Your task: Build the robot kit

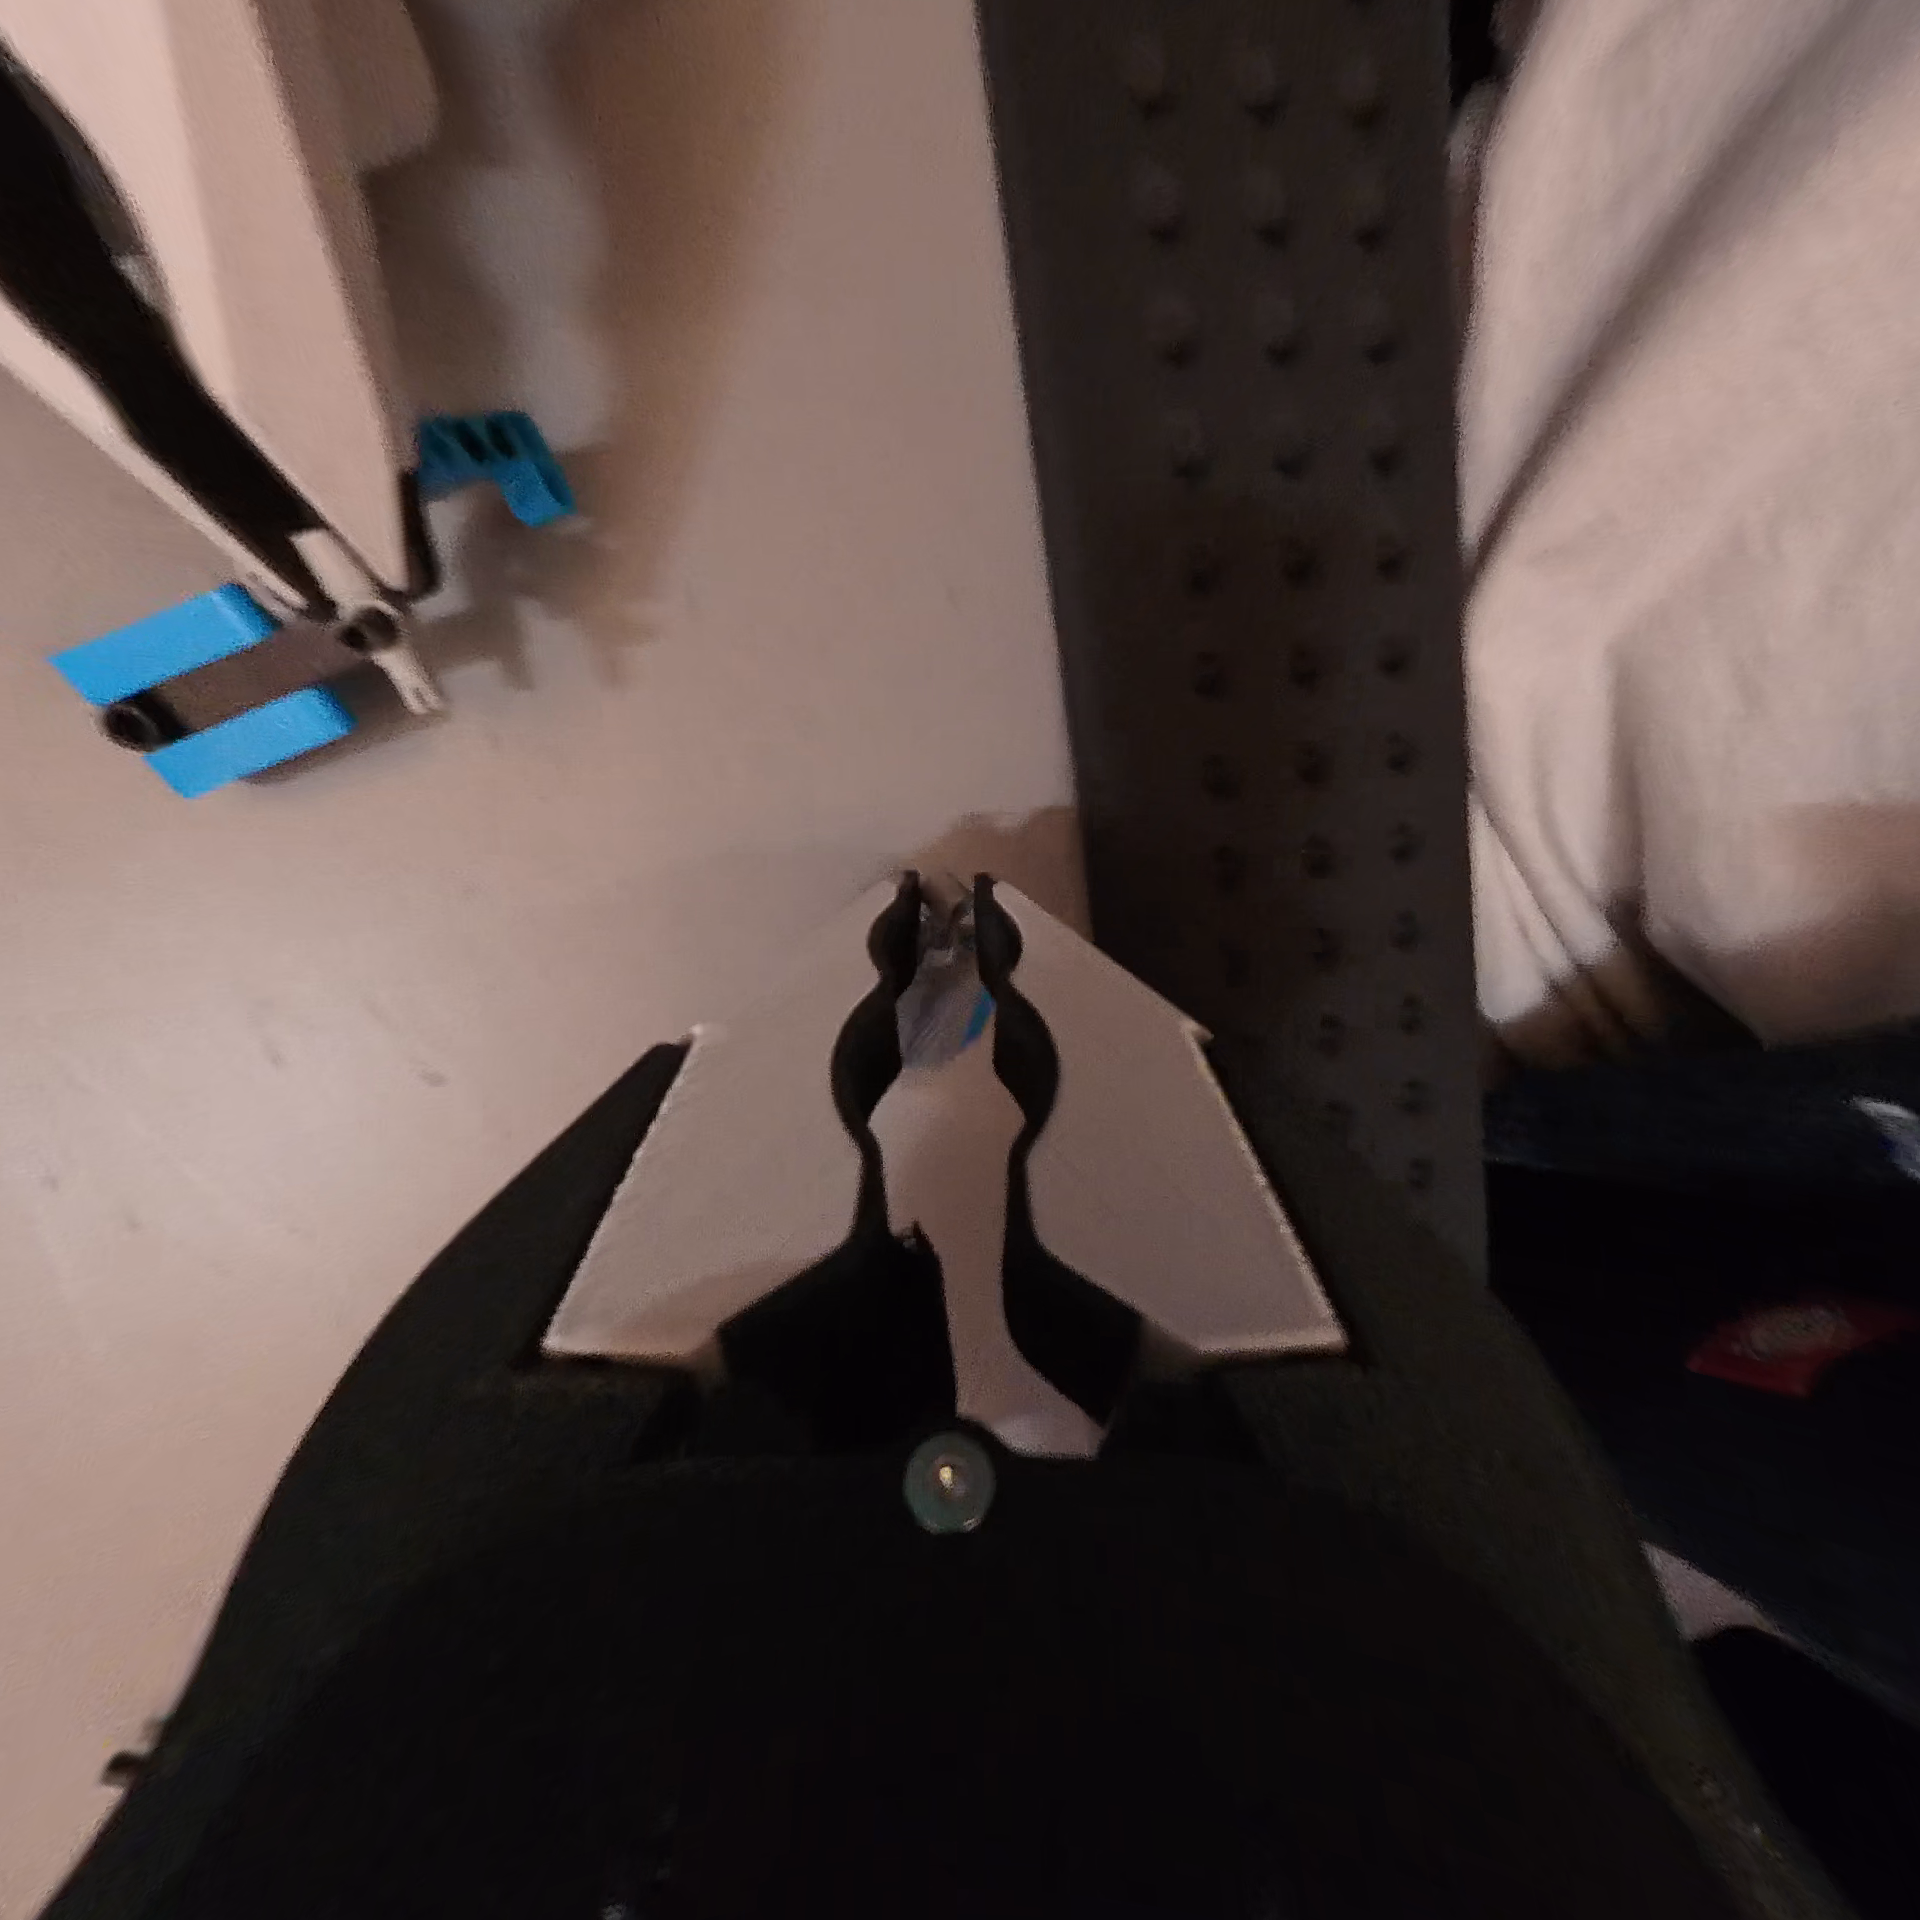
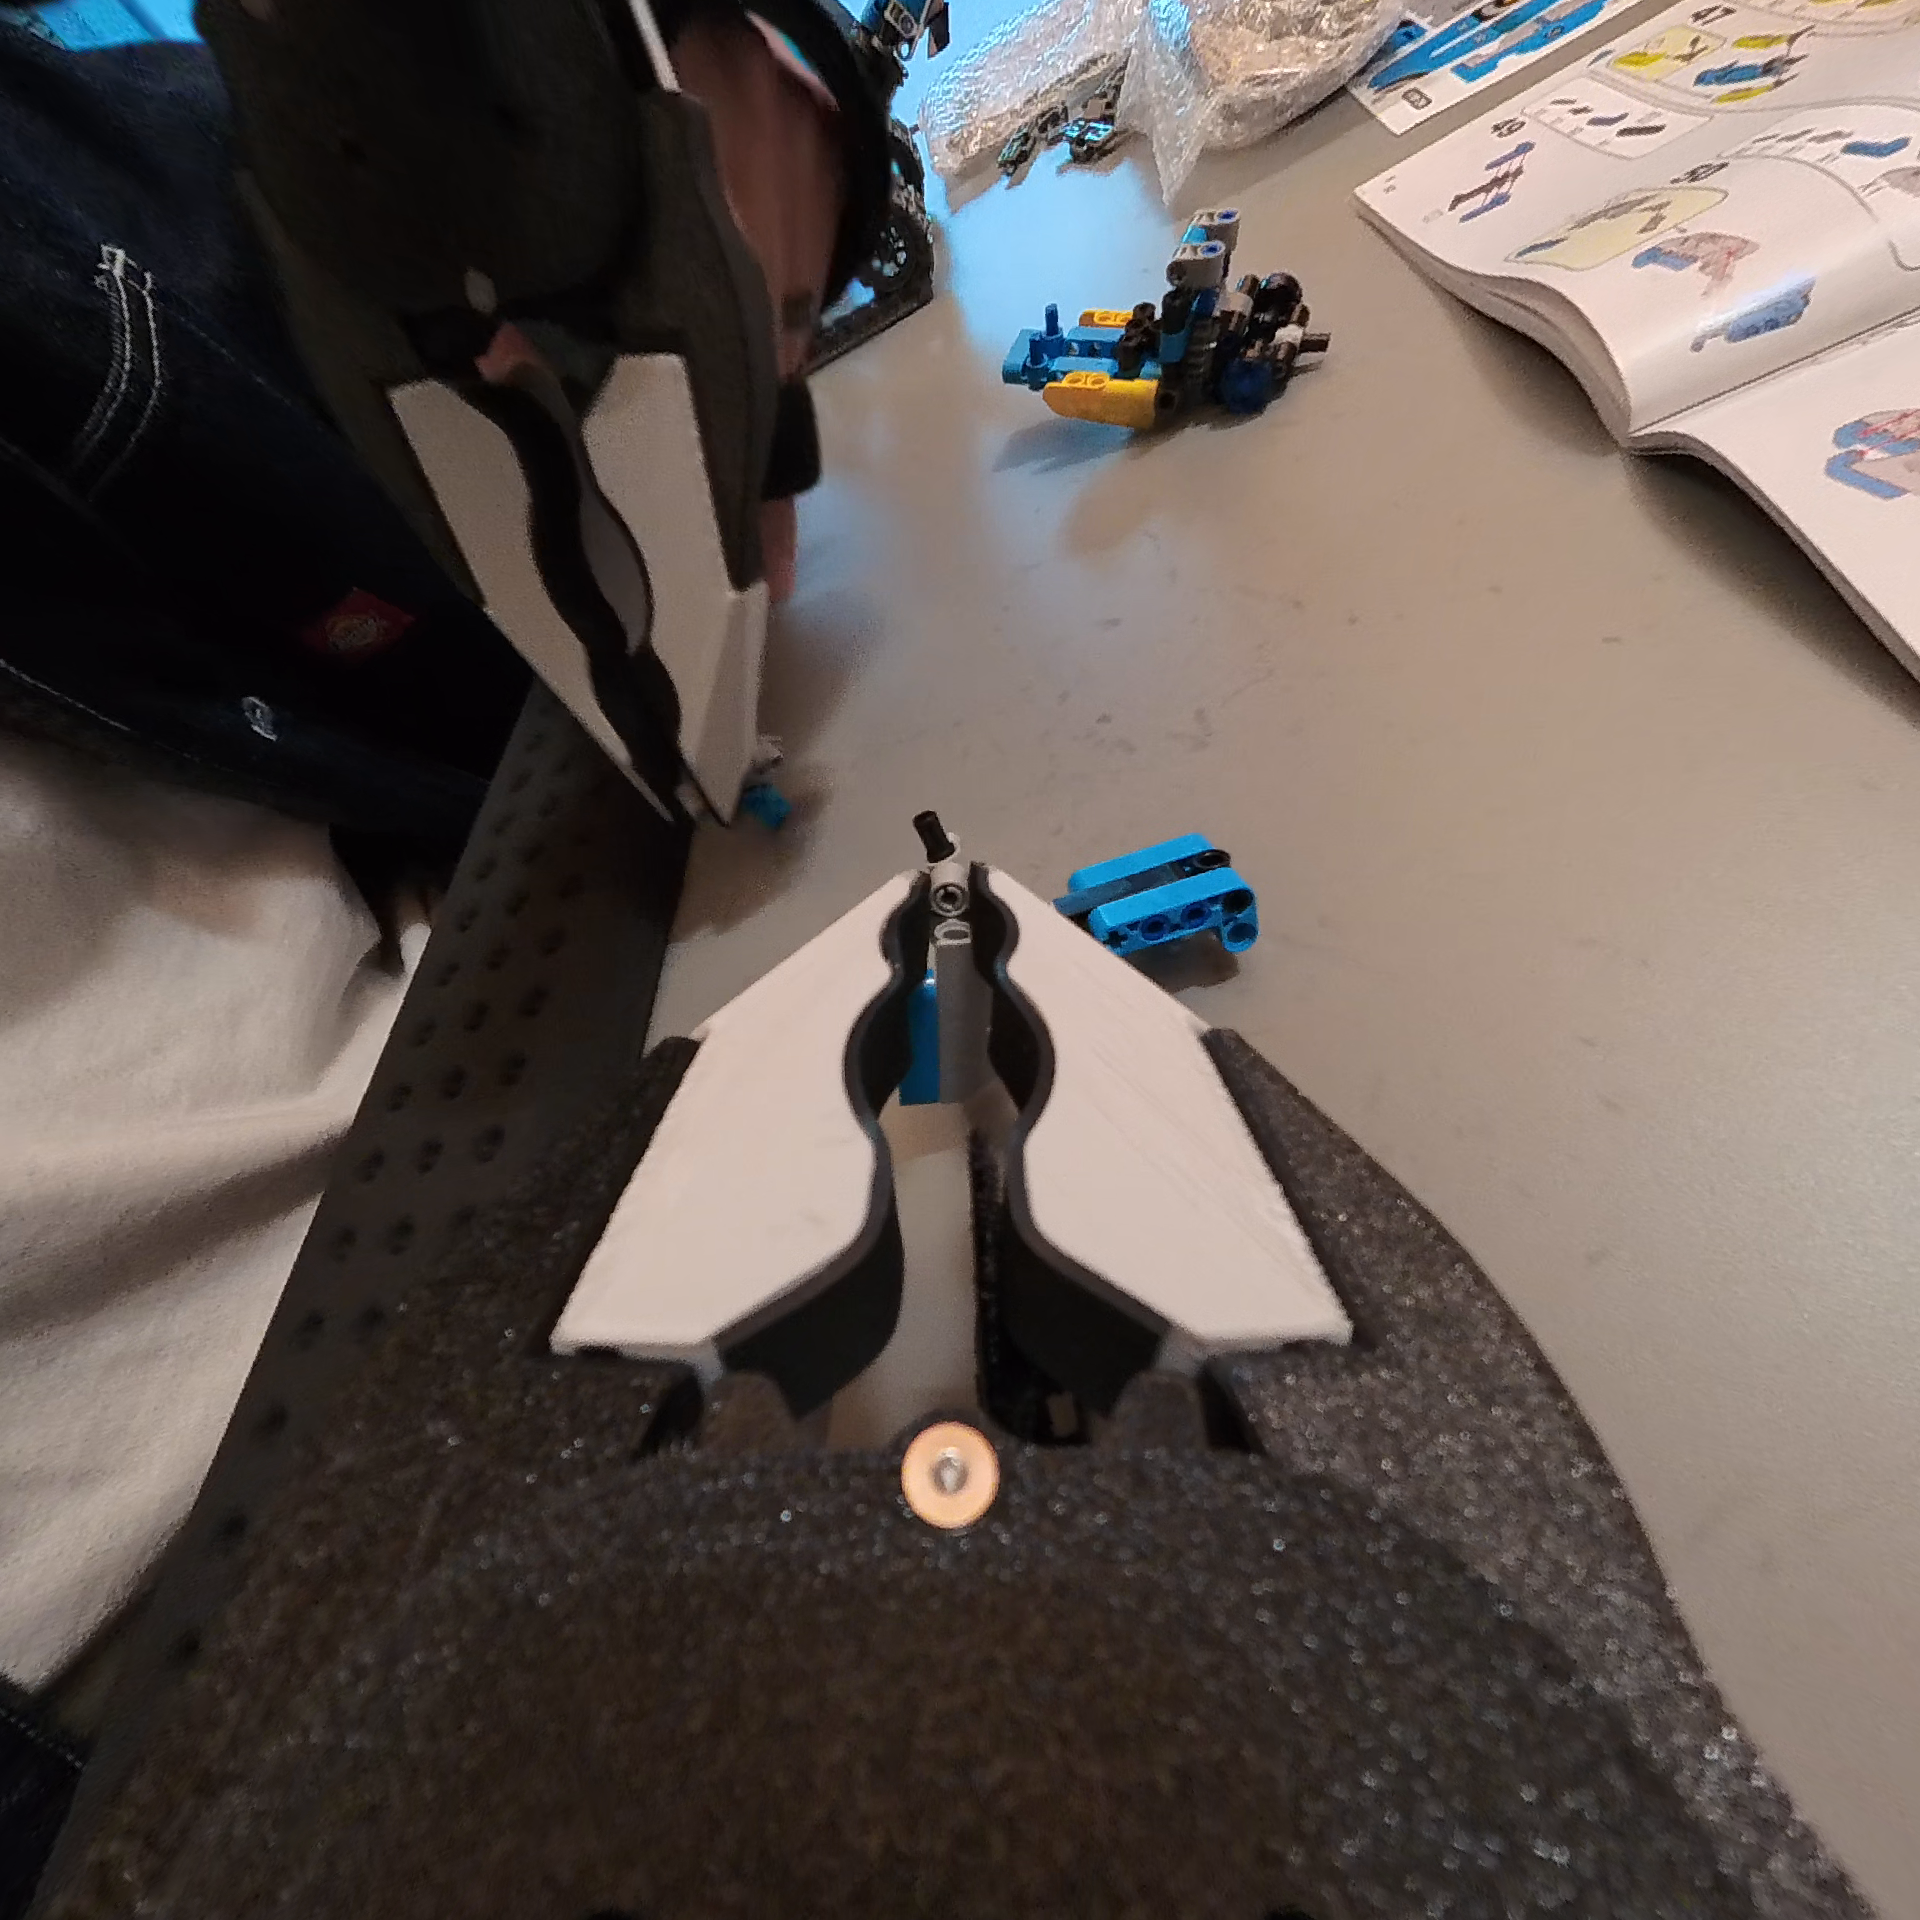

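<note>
My left gripper [image 1: 945, 883] is shut on a small blue and grey brick piece [image 1: 940, 1013], with its tips low over the beige table [image 1: 520, 1039]. It also shows in the right wrist view [image 2: 727, 810], where the blue piece [image 2: 769, 802] pokes out at its tips and touches the table. My right gripper [image 2: 951, 873] is shut on a light grey beam [image 2: 956, 997] with a black pin [image 2: 932, 831] at its end and a blue part beside it. A blue beam assembly [image 2: 1153, 904] lies on the table just right of it. Both also show in the left wrist view, the right gripper [image 1: 390, 623] and the assembly [image 1: 208, 686].
A dark perforated strip [image 2: 499, 987] runs along the table edge beside a person's white garment [image 1: 1714, 416] and dark trousers. Farther off lie a partly built blue, yellow and black model [image 2: 1164, 332], an open instruction booklet [image 2: 1662, 260] and clear plastic bags [image 2: 1143, 83].
</note>
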A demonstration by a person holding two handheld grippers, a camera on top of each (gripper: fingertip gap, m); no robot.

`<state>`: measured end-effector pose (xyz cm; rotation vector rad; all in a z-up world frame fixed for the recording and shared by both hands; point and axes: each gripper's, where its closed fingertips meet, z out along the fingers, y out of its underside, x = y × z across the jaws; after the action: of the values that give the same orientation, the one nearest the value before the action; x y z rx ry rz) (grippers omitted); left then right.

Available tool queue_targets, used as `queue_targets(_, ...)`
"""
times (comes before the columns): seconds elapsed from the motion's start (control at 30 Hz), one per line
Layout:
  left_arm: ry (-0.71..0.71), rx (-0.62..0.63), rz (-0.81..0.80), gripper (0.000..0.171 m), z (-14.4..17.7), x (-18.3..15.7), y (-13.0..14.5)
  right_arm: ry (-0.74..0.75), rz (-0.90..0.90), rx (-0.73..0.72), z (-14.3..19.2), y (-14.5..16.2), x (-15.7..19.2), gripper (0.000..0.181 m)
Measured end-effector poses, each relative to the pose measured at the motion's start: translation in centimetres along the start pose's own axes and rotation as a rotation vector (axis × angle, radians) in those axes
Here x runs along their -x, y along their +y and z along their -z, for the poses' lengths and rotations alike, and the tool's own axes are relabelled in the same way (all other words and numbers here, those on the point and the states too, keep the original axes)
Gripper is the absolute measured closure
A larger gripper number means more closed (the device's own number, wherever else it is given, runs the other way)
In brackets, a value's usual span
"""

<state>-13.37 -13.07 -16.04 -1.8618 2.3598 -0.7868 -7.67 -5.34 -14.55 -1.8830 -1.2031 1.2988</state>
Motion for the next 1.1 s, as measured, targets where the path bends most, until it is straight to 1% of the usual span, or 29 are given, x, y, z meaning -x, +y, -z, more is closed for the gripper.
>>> queue_targets(0.07, -0.050, 0.000, 0.010, 0.161, -0.9, 1.5, -0.3, -0.001, -0.002, -0.002, 0.0, 0.0, 0.0, 0.175)
queue_targets(0.13, -0.082, -0.025, 0.023, 0.161, -1.6, 2.6, -1.0, -0.004, -0.007, -0.004, 0.0, 0.0, 0.0, 0.175)
queue_targets(0.2, -0.109, -0.055, 0.042, 0.161, -2.0, 3.2, -1.7, -0.004, -0.009, -0.005, 0.1, -0.1, 0.0, 0.175)
queue_targets(0.27, -0.157, -0.059, 0.049, 0.162, -2.1, 3.7, -1.7, -0.005, -0.010, -0.004, 0.0, 0.0, 0.0, 0.175)
queue_targets(0.43, -0.292, -0.032, 0.090, 0.161, -2.6, 3.9, -1.2, -0.008, -0.015, -0.005, 0.1, 0.0, 0.0, 0.175)
queue_targets(0.5, -0.368, -0.037, 0.116, 0.155, -2.5, 3.9, -1.4, -0.010, -0.020, -0.008, 0.1, -0.1, 0.0, 0.175)
queue_targets(0.57, -0.441, -0.040, 0.141, 0.153, -2.2, 3.9, -1.6, -0.009, -0.022, -0.008, 0.1, 0.0, 0.0, 0.175)
queue_targets(0.63, -0.476, -0.029, 0.153, 0.153, -2.1, 3.7, -1.4, -0.010, -0.022, -0.005, 0.1, 0.0, 0.0, 0.175)
queue_targets(0.77, -0.451, -0.009, 0.170, 0.154, -2.1, 3.9, -0.9, -0.011, -0.021, 0.001, 0.0, 0.1, 0.1, 0.174)
queue_targets(0.87, -0.415, 0.015, 0.169, 0.160, -2.2, 4.0, -0.6, -0.012, -0.025, 0.000, 0.1, 0.1, 0.1, 0.175)
queue_targets(1.1, -0.429, 0.060, 0.159, 0.160, -1.4, 4.3, -0.4, -0.015, -0.026, -0.002, 0.1, 0.1, 0.1, 0.174)
